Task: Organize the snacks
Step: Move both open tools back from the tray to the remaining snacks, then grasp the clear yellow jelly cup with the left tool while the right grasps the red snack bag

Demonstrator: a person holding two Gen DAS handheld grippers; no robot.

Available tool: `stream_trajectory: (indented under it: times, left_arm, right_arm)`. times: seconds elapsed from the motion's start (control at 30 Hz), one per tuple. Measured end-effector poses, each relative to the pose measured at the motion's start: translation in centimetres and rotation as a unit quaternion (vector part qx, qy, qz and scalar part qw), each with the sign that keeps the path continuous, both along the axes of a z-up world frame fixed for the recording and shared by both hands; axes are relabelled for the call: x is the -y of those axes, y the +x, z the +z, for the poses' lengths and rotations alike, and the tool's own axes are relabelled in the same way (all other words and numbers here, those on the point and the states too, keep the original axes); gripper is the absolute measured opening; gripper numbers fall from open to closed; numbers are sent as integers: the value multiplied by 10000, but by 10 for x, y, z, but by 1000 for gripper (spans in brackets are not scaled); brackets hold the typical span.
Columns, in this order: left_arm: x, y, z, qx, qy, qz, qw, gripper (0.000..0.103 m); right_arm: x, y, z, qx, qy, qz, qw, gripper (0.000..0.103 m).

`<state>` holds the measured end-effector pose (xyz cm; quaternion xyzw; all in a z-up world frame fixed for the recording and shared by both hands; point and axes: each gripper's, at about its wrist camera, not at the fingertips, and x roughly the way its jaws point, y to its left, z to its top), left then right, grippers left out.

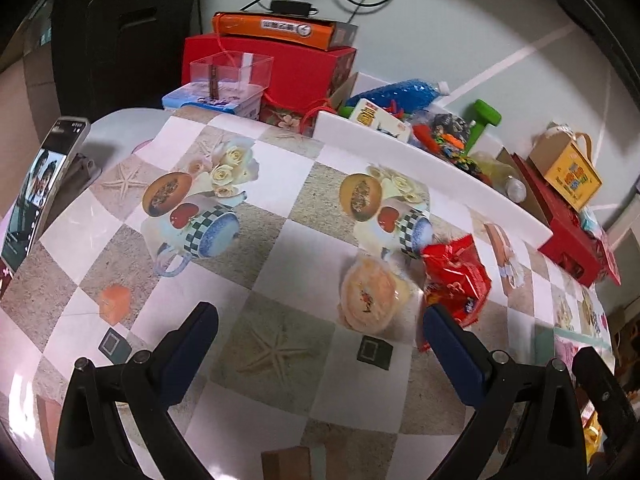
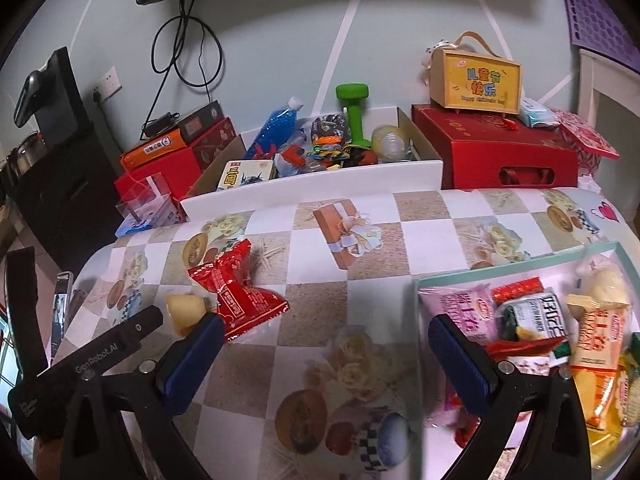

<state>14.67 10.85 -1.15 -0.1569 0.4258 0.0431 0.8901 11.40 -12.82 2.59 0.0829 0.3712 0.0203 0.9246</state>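
Note:
A red snack packet (image 1: 456, 280) and a round pale pastry in clear wrap (image 1: 372, 296) lie side by side on the patterned tablecloth. My left gripper (image 1: 320, 332) is open and empty, just short of them, its right finger (image 1: 452, 344) by the red packet. In the right wrist view the red packet (image 2: 236, 292) and the pastry (image 2: 185, 312) lie at the left. My right gripper (image 2: 326, 344) is open and empty. A teal-rimmed tray (image 2: 480, 274) at the right holds several snack packets, among them a pink one (image 2: 464, 308).
A white-edged cardboard box (image 2: 320, 176) of toys, a blue bottle and a green dumbbell stands at the table's back. Red gift boxes (image 2: 492, 148) and a yellow carry box (image 2: 476, 76) flank it. A phone on a stand (image 1: 36, 196) is at the left.

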Motion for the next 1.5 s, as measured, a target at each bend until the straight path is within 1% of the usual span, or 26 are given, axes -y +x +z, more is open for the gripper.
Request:
stream_trajectory:
  times: [0.4, 0.73, 0.87, 0.93, 1.0, 1.2, 1.37, 1.5]
  left_arm:
    - [-10, 11, -11, 14, -134, -62, 9999, 102]
    - [-6, 18, -16, 3, -99, -193, 9998, 102]
    - [-5, 21, -21, -39, -142, -223, 9996, 102]
    - [-4, 22, -23, -64, -118, -241, 9996, 99]
    - [-3, 23, -25, -78, -99, -261, 9996, 92]
    - [-3, 24, -26, -49, 19, -224, 9997, 89]
    - [-11, 24, -25, 15, -92, -171, 9998, 85]
    - [-16, 22, -24, 4, -96, -107, 9999, 85]
  right_arm:
    - [-22, 21, -18, -94, 28, 173, 9998, 103]
    - [-31, 40, -23, -77, 45, 246, 9997, 103]
    - [-37, 49, -27, -91, -22, 323, 9994, 103]
    - [-40, 53, -31, -126, -55, 363, 9992, 103]
    - [-42, 57, -35, -169, -60, 395, 9991, 103]
    - [-44, 67, -43, -303, 36, 493, 9983, 103]
    - [-47, 75, -47, -367, 64, 573, 9977, 103]
    - [-51, 79, -50, -389, 54, 638, 9972, 103]
